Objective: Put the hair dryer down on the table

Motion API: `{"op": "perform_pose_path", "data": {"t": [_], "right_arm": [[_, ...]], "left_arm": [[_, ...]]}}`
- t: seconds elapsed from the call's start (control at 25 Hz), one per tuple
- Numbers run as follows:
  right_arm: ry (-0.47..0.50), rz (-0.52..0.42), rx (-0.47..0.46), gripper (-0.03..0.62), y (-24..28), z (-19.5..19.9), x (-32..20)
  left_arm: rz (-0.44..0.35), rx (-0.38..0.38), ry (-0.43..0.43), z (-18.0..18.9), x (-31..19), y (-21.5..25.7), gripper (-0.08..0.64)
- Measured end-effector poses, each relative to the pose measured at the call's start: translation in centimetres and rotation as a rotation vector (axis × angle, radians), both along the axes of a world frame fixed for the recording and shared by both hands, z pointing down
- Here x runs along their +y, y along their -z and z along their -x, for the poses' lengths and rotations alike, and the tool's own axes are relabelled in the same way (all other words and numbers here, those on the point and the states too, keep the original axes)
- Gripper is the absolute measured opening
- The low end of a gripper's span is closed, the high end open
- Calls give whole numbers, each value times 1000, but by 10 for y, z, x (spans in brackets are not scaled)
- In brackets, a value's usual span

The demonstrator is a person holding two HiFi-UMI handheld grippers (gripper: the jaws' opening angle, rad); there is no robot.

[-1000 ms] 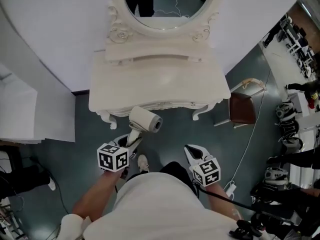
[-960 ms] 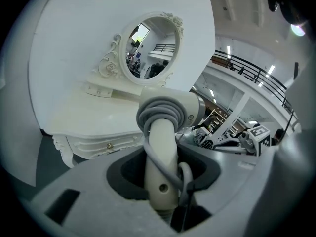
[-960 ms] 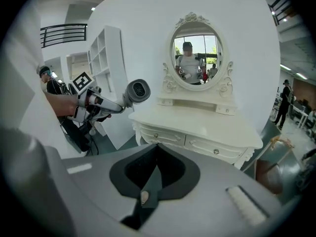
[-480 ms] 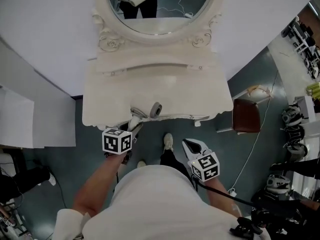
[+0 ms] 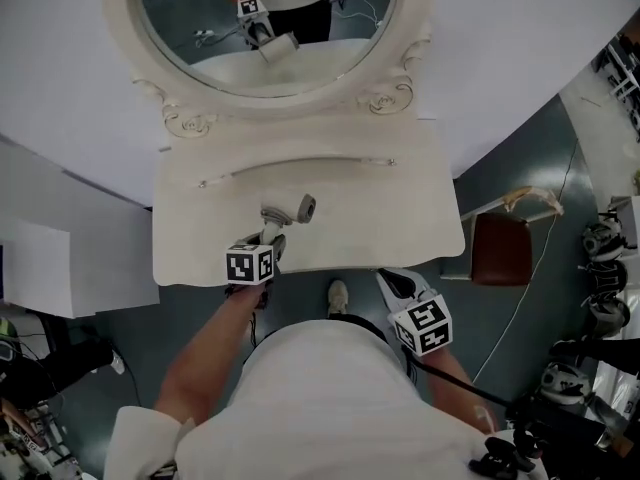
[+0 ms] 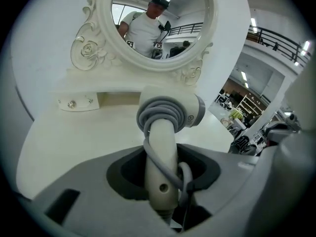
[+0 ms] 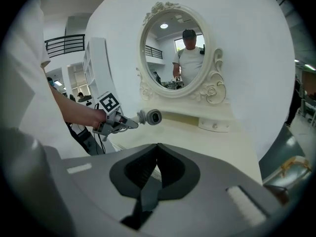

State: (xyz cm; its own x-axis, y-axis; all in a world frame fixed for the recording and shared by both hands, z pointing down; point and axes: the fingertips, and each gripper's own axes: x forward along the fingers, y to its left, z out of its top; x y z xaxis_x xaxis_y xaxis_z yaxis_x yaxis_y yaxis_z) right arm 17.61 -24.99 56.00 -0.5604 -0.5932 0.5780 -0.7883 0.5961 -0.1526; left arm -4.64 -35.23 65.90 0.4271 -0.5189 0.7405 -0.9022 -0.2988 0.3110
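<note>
The hair dryer (image 5: 288, 210) is cream with a grey cord wound round its neck. My left gripper (image 5: 268, 240) is shut on its handle and holds it over the front left part of the cream dressing table (image 5: 400, 218). In the left gripper view the handle (image 6: 160, 181) stands between the jaws and the dryer's head (image 6: 170, 113) points right. In the right gripper view the hair dryer (image 7: 149, 116) hangs a little above the tabletop. My right gripper (image 5: 395, 283) is shut and empty, just off the table's front edge at the right.
An oval mirror (image 5: 270, 18) in a carved frame stands at the back of the table, with a low shelf (image 5: 300, 163) under it. A brown stool (image 5: 500, 250) stands to the right, a white cabinet (image 5: 60, 268) to the left. The person's shoe (image 5: 339, 295) is under the front edge.
Both grippers have moved forward towards the table. The hair dryer, held below the front edge before, is now over the tabletop. The right gripper has come up to the table's edge.
</note>
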Motion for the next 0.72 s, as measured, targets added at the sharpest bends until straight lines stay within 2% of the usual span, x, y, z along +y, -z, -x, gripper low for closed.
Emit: {"op": "perform_pose_path", "data": {"t": [0.36, 0.72], "right_arm": [[-23, 54, 15, 0, -17, -67, -49], [-36, 81, 19, 0, -23, -91, -80]], "left_arm": [[34, -115, 59, -25, -69, -51, 166], [34, -160, 99, -31, -112, -72, 166]]}}
